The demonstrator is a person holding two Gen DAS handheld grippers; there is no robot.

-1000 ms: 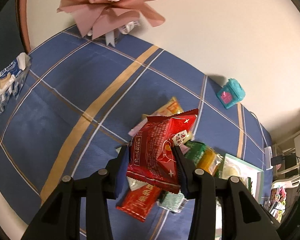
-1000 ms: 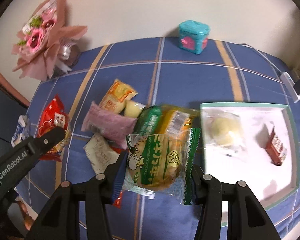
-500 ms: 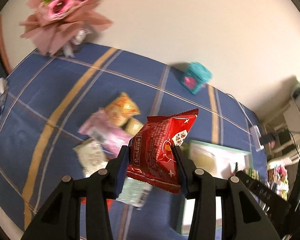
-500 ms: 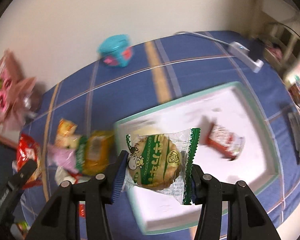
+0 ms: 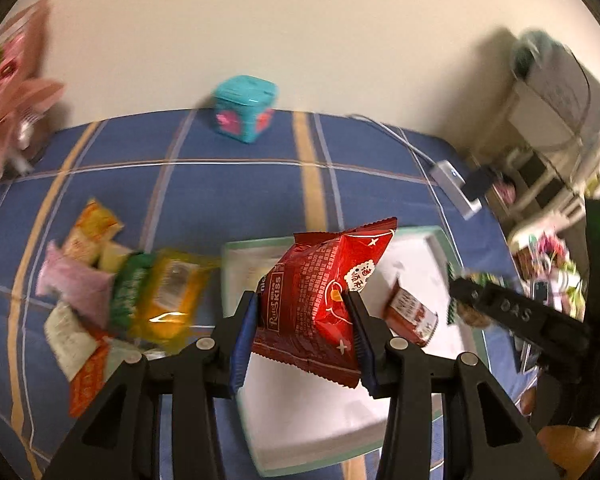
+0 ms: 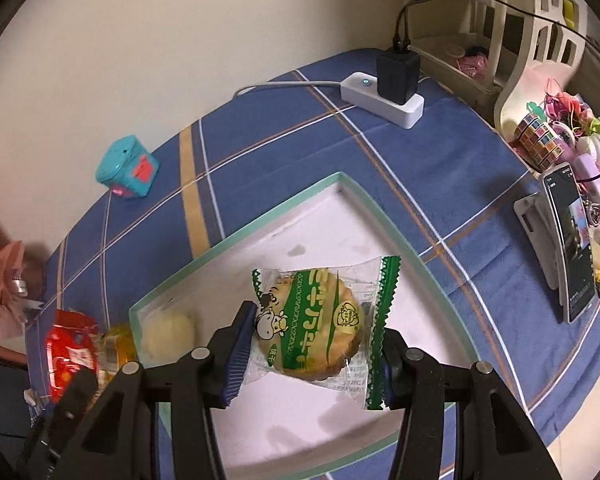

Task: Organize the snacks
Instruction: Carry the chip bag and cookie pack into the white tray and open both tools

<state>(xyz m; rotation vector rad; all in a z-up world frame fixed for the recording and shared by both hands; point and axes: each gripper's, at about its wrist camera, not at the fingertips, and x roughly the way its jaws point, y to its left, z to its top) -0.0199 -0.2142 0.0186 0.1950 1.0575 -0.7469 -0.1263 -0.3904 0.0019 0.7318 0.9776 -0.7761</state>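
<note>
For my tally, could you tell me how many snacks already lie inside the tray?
2: a pale round bun at the tray's left end, and a small red-brown packet towards its right; the held packets may hide others.

Red packet (image 5: 320,304) reads "KISS"; right hand-held gripper (image 5: 466,298) "DAS"

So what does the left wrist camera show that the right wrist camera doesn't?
Only the left wrist view shows the loose pile of snacks on the cloth, and a small red packet lying in the tray. Only the right wrist view shows the phone on its stand, and the left gripper and right gripper each appear from behind only in their own view. Both show the tray, the teal box, the power strip, the red snack bag and the green-wrapped cookie.
</note>
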